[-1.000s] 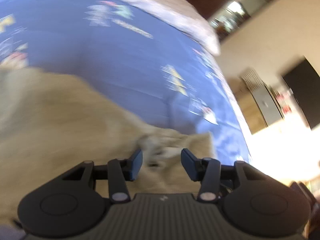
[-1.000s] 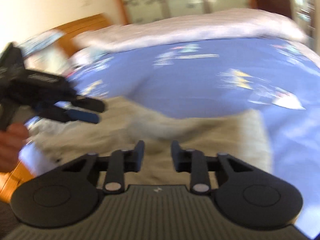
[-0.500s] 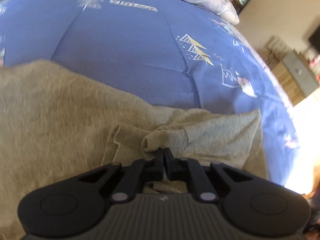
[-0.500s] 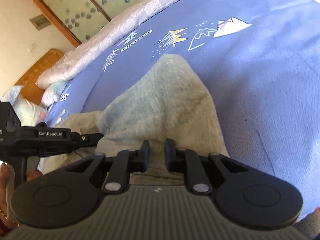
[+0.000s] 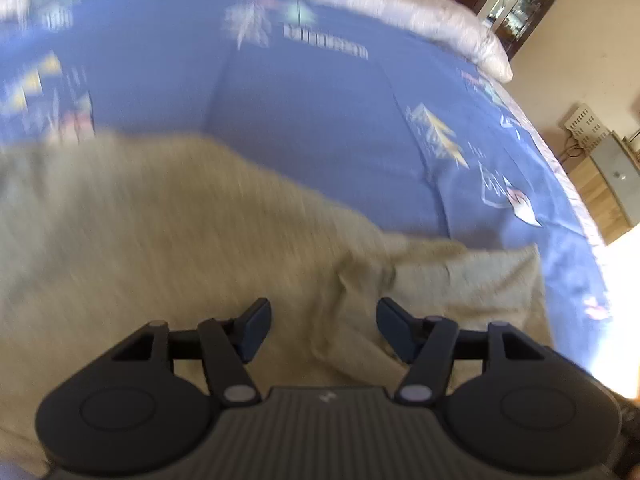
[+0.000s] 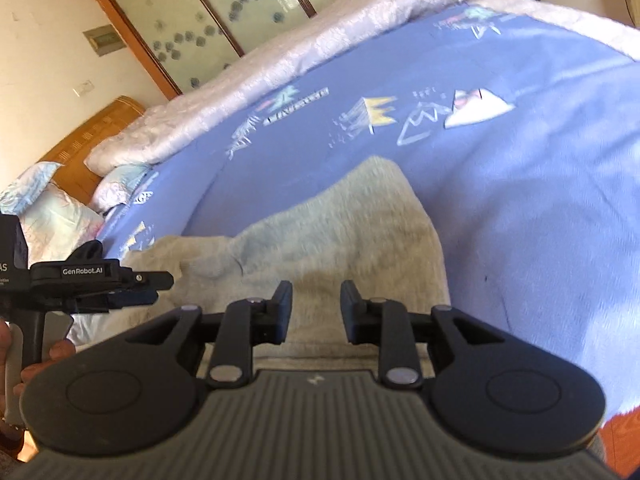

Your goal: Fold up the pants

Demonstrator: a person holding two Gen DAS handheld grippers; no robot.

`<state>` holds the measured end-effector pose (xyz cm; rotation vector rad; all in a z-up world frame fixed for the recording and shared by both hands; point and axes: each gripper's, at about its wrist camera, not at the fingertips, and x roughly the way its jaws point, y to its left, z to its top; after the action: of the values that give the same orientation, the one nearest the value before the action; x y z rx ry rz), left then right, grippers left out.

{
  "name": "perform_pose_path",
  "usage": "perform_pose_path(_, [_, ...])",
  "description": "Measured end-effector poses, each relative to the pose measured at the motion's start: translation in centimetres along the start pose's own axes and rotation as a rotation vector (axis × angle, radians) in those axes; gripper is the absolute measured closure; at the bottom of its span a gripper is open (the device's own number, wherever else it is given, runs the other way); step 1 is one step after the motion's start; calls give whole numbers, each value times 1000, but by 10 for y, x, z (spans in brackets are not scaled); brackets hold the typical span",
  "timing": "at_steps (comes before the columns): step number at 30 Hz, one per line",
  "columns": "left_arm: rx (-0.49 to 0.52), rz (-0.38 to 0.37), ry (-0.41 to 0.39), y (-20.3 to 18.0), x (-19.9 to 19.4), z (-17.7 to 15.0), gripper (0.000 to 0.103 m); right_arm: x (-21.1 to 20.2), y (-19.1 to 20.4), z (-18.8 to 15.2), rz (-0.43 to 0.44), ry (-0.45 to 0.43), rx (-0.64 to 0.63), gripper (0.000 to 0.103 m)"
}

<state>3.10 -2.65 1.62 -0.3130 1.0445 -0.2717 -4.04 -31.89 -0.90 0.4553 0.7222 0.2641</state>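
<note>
Beige-grey pants (image 5: 168, 232) lie spread on the blue patterned bedspread (image 5: 312, 128). In the left wrist view my left gripper (image 5: 325, 328) hovers just over a rumpled fold (image 5: 360, 280) of the pants. Its jaws are opening, and cloth lies under the gap but no pad presses on it. In the right wrist view my right gripper (image 6: 315, 308) sits low over the pants' end (image 6: 344, 240). Its jaws are opening too, with nothing pinched. The left gripper (image 6: 162, 288) shows at the left there, held by a hand (image 6: 8, 340).
A pale quilt (image 6: 304, 48) is rolled along the bed's far side. Pillows (image 6: 52, 216) and a wooden headboard (image 6: 92, 132) stand at the left. The bed's edge (image 5: 576, 208) drops to a sunlit floor with a grey cabinet (image 5: 616, 172).
Half a second ago the left gripper was shut on a bunched fold of the pants; it has let go and opened wide. The right gripper's jaws have widened a little.
</note>
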Motion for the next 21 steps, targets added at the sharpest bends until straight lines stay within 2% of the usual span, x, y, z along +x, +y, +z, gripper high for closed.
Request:
perform_pose_path(4, [9, -65, 64, -12, 12, -8, 46, -2, 6, -4, 3, 18, -19, 73])
perform_pose_path(5, [24, -60, 66, -17, 13, -10, 53, -1, 7, -6, 1, 22, -27, 73])
perform_pose_path(6, [47, -47, 63, -20, 13, -11, 72, 0, 9, -6, -1, 24, -35, 73])
perform_pose_path(7, [74, -41, 63, -24, 14, -12, 83, 1, 11, -6, -4, 26, -43, 73])
perform_pose_path(9, [88, -21, 56, -24, 11, -15, 90, 4, 15, -5, -9, 29, -55, 73])
perform_pose_path(11, [101, -11, 25, -29, 2, -14, 93, 5, 21, -4, -4, 26, -70, 73])
perform_pose_path(13, [128, -4, -25, -31, -18, -13, 93, 5, 28, -3, 13, 10, -87, 73])
perform_pose_path(16, [158, 79, -88, -25, -41, -15, 93, 3, 44, 1, 71, -12, -122, 73])
perform_pose_path(19, [98, 119, -18, -3, -24, -16, 88, 19, 55, -2, 84, 22, -168, 73])
perform_pose_path(21, [59, 131, 14, 11, -6, -20, 71, 43, 55, -9, 33, 106, -172, 72])
